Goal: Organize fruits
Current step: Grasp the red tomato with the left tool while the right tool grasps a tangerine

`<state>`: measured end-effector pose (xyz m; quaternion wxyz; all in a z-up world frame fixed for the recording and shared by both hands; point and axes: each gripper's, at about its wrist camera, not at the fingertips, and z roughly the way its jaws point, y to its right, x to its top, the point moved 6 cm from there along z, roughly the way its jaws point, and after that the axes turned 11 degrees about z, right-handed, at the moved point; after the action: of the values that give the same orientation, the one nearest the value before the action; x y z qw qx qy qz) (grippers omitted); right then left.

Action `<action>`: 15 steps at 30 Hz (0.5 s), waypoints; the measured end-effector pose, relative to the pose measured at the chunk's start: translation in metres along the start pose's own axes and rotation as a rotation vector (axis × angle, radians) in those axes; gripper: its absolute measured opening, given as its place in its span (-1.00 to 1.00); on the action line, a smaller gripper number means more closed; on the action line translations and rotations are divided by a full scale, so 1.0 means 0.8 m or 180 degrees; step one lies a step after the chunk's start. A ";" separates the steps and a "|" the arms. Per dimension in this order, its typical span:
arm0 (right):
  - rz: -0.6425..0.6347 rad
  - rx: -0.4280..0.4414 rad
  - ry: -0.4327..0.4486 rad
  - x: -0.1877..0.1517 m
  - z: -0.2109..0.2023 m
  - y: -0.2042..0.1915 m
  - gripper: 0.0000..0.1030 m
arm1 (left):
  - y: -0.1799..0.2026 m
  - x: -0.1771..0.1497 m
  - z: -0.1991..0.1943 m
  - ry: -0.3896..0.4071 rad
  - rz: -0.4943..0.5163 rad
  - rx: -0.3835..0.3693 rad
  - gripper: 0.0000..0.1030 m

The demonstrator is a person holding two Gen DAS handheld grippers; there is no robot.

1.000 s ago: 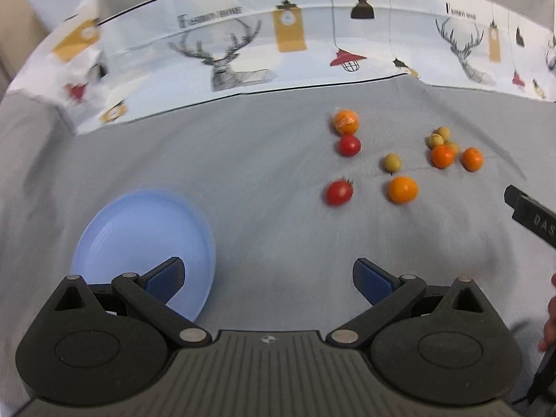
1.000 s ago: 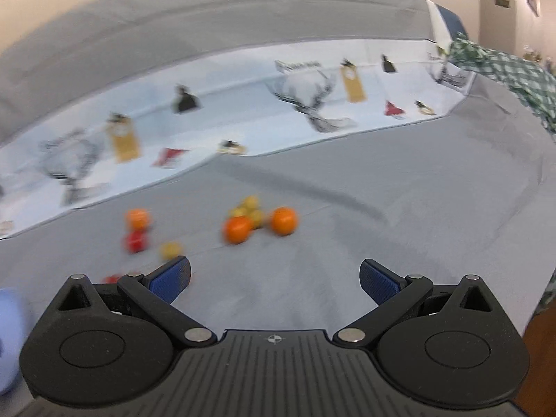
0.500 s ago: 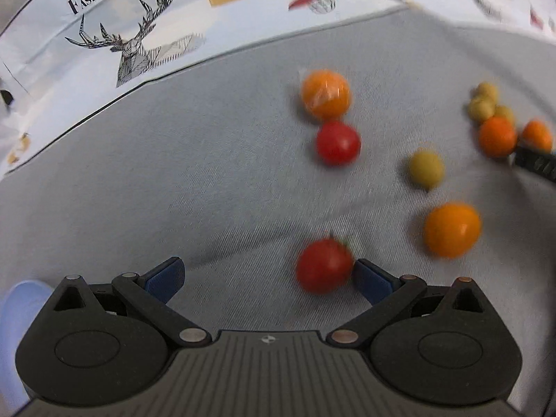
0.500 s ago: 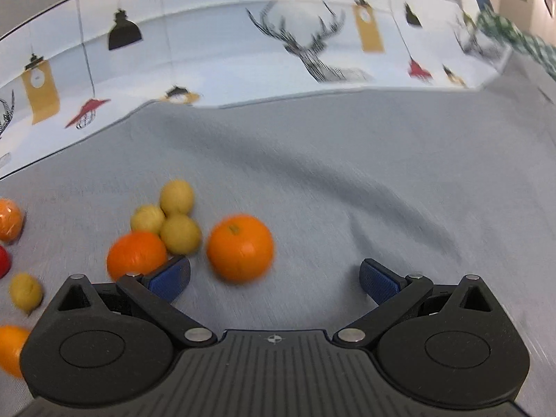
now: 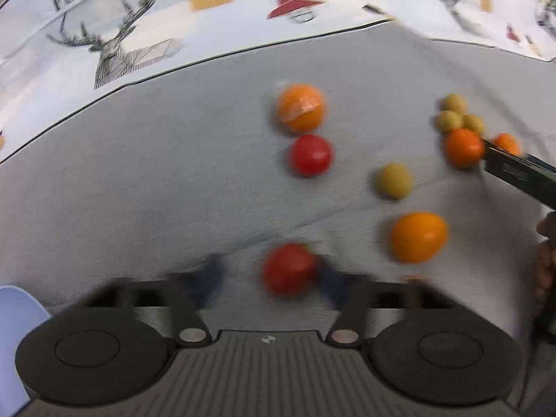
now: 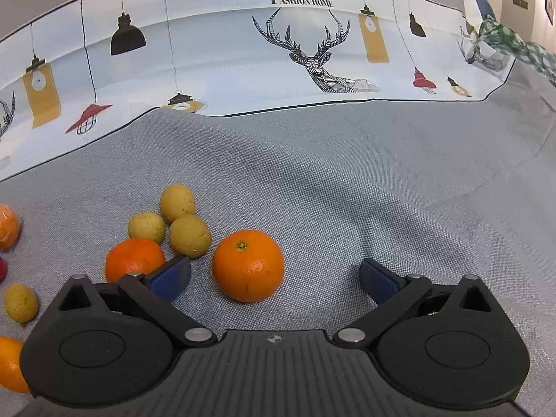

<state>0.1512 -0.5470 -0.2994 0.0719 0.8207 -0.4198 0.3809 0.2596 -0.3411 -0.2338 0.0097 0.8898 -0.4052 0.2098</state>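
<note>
Two grippers | left gripper (image 5: 269, 276) blurred, narrowing around tomato (image 5: 288, 268), grip unclear | right gripper (image 6: 274, 274) wide, orange (image 6: 247, 264) between fingers, untouched

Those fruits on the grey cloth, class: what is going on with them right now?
A person holds a gripper in each hand. The left gripper, blurred, has a red tomato between its fingers, not clearly clamped. The right gripper is open around an orange, not yet touching it. Other fruits lie loose on the cloth; the blue plate's visible edge is bare.
</note>
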 end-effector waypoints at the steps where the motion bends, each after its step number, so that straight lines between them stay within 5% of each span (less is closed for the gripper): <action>1: 0.0005 0.0008 0.0061 0.002 -0.004 0.000 0.12 | 0.004 0.003 -0.004 0.0013 0.0047 0.0028 -0.37; 2: -0.0034 0.0066 0.0105 0.004 -0.009 -0.002 -0.17 | 0.005 0.005 -0.007 0.0055 0.0043 0.0026 -0.37; 3: -0.0057 0.0102 0.0131 0.006 -0.012 -0.004 -0.26 | 0.007 0.006 -0.010 0.0086 0.0026 0.0025 -0.37; 15: 0.0236 0.0184 0.0090 0.009 -0.015 0.011 -0.26 | 0.012 -0.001 -0.047 0.0116 0.0005 -0.0011 -0.37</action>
<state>0.1410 -0.5520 -0.2878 0.0400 0.8009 -0.4376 0.4068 0.2387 -0.3400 -0.2011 0.0185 0.8855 -0.4060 0.2252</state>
